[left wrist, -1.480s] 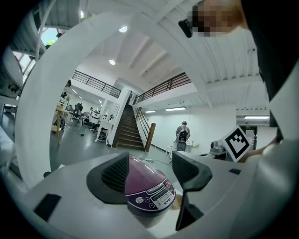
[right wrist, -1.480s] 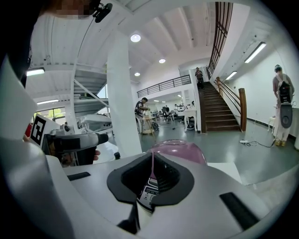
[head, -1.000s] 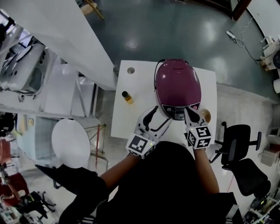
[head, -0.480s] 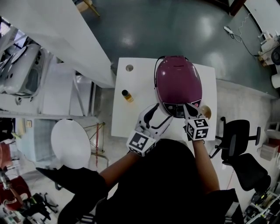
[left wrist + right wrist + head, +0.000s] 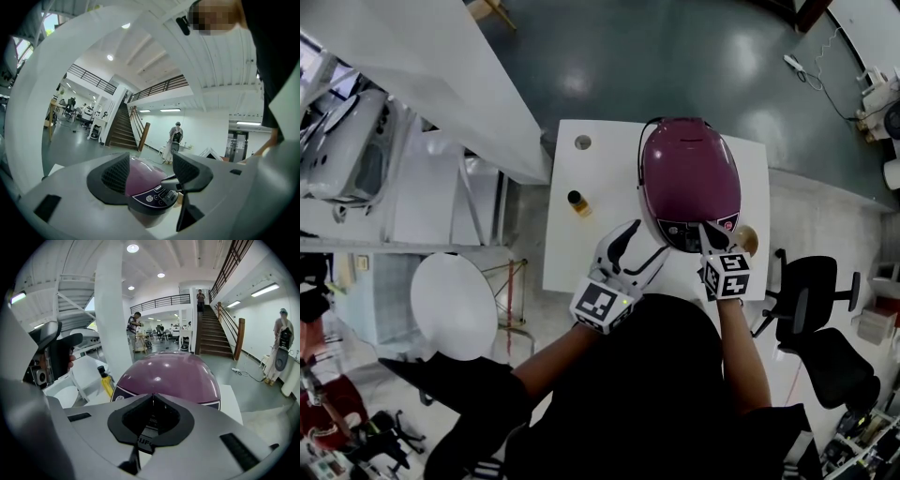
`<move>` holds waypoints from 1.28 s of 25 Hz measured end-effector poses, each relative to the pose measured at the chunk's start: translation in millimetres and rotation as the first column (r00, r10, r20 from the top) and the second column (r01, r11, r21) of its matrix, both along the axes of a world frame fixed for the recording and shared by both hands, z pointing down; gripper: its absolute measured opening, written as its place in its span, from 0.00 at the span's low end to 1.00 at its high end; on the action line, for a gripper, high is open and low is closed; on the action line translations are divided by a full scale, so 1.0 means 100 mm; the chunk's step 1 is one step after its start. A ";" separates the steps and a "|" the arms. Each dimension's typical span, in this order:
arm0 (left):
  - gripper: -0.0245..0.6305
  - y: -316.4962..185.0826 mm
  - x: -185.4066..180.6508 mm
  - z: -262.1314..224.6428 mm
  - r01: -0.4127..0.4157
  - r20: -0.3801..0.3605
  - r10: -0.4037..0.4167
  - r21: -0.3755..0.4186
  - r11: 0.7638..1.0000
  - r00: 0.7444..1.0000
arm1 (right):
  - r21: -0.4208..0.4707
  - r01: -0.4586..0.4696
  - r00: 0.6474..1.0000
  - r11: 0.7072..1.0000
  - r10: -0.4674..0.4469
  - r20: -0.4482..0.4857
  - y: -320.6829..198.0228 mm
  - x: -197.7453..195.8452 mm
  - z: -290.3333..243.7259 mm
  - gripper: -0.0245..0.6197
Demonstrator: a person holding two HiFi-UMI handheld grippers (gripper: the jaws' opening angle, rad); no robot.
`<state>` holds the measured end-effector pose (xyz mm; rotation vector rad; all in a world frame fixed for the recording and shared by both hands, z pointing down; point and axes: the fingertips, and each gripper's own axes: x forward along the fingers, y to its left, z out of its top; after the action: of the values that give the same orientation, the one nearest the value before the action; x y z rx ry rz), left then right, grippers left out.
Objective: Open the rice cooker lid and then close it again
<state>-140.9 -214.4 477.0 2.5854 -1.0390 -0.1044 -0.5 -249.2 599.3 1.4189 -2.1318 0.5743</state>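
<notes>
Two risks: right tool (image 5: 705,228), jaws together and empty, may skid off rice cooker (image 5: 689,178) front; left tool (image 5: 645,248), spread wide and empty, grips nothing, so cooker may slide on counter (image 5: 595,239).

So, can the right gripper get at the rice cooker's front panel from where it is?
Probably yes: the right gripper, jaws shut, points down at the rice cooker's front panel with nothing between them; the left gripper sits off to one side.
</notes>
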 end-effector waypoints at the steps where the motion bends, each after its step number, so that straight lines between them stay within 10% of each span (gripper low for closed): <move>1: 0.44 0.00 -0.01 0.00 0.000 -0.002 0.000 0.000 1.000 1.000 | 0.004 -0.005 1.000 1.000 0.005 -0.002 0.00 0.00 0.00 0.04; 32: 0.44 0.22 0.08 0.16 -0.024 -0.019 0.024 -0.036 0.999 1.000 | 0.059 -0.043 0.998 0.997 0.045 -0.038 -0.02 -0.03 0.02 0.04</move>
<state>-132.5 -192.0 492.8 2.5591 -0.9940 -0.1019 -3.9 -251.7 601.5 1.4994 -2.1067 0.5010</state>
